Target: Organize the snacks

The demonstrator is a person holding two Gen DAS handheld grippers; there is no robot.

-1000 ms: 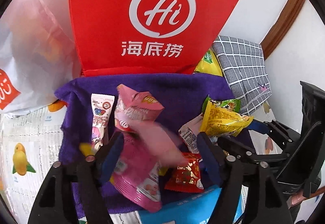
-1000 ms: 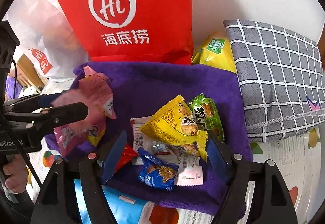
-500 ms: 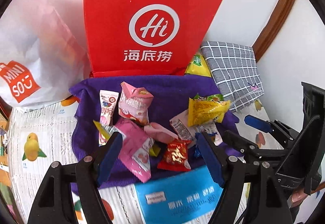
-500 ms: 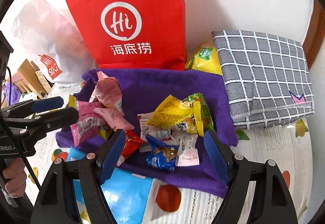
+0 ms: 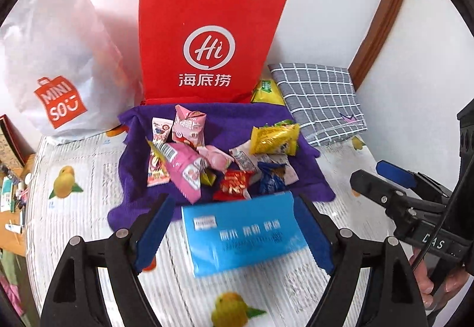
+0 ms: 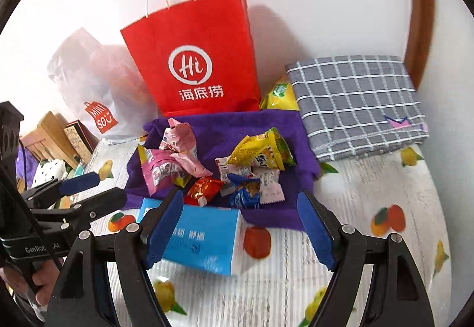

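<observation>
Plainly, we hold both tongs above the bed with nothing in either. Our left gripper has its blue-padded jaws spread wide and opening further; between them, lower down on the sheet, we see the flat blue tissue pack with white lettering, but the pads do not touch it. Our right gripper also stands wide open and empty, its left pad crossing in front of the same blue pack without pressing it. The snacks lie in a loose heap on the purple fleece cloth, which is spread over the white fruit-printed sheet just beyond the blue pack. In the heap we see a puffy pink foil packet at the back, a larger pink pouch leaning over a narrow white and pink sachet, a small red wrapper near the cloth's front edge, a dark blue wrapper just beside it, and a yellow crinkled packet resting on white sachets at the right. Behind the cloth a tall red paper bag with white rope handles stands upright against the wall, touching the cloth's back edge. A white plastic shopping bag with an orange logo sits to its left, a yellow bag peeks out at its right, and a grey checked folded cloth lies beside that. In the left view the right gripper reaches in from the right edge, gripped by a hand.
</observation>
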